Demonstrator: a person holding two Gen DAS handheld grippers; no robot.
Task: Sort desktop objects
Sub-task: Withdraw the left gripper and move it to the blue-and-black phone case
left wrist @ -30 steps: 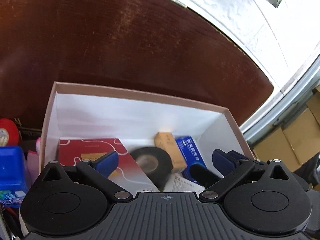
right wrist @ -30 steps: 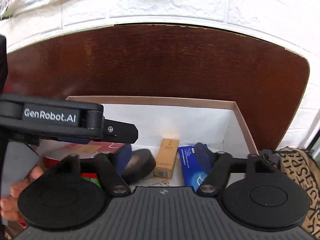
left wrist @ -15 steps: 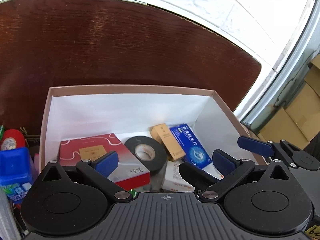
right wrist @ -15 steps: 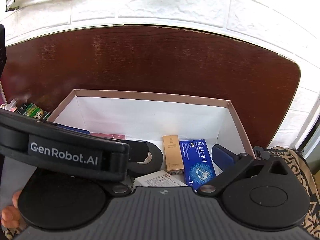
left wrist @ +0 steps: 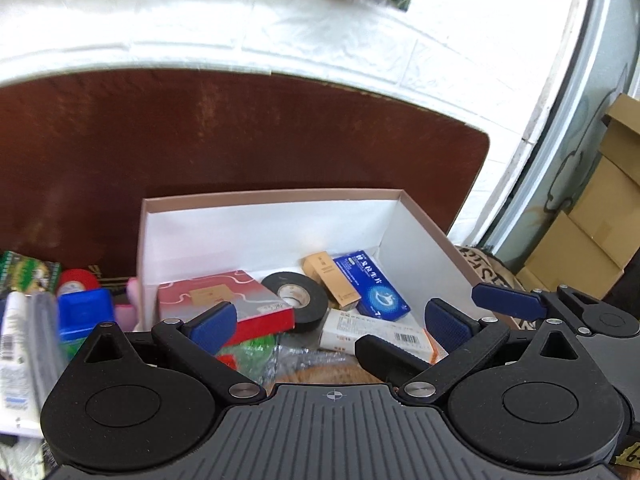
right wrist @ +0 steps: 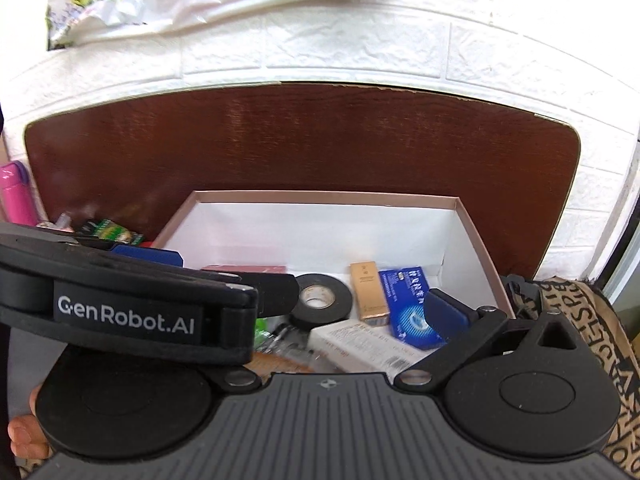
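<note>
An open cardboard box (left wrist: 432,232) with white walls stands on the brown table, also in the right wrist view (right wrist: 476,232). In it lie a red flat box (left wrist: 224,300), a black tape roll (left wrist: 294,294) (right wrist: 320,296), a tan carton (left wrist: 328,276) (right wrist: 368,292), a blue medicine box (left wrist: 372,284) (right wrist: 404,292) and a white carton (left wrist: 372,332) (right wrist: 360,346). My left gripper (left wrist: 330,322) is open and empty above the box's near side. My right gripper (right wrist: 340,316) is open and empty beside it; its left finger is hidden behind the left gripper's body (right wrist: 128,312).
Left of the box are a blue container (left wrist: 84,312), a red roll (left wrist: 76,280), a green packet (left wrist: 28,270) (right wrist: 108,230) and a white tube (left wrist: 14,344). A pink bottle (right wrist: 14,196) stands at the far left. A patterned bag (right wrist: 592,340) lies right. Cardboard boxes (left wrist: 588,232) stand beyond the table.
Both grippers have drawn back and up from the box, so more of the box, the table and the wall shows. Both stay open and empty.
</note>
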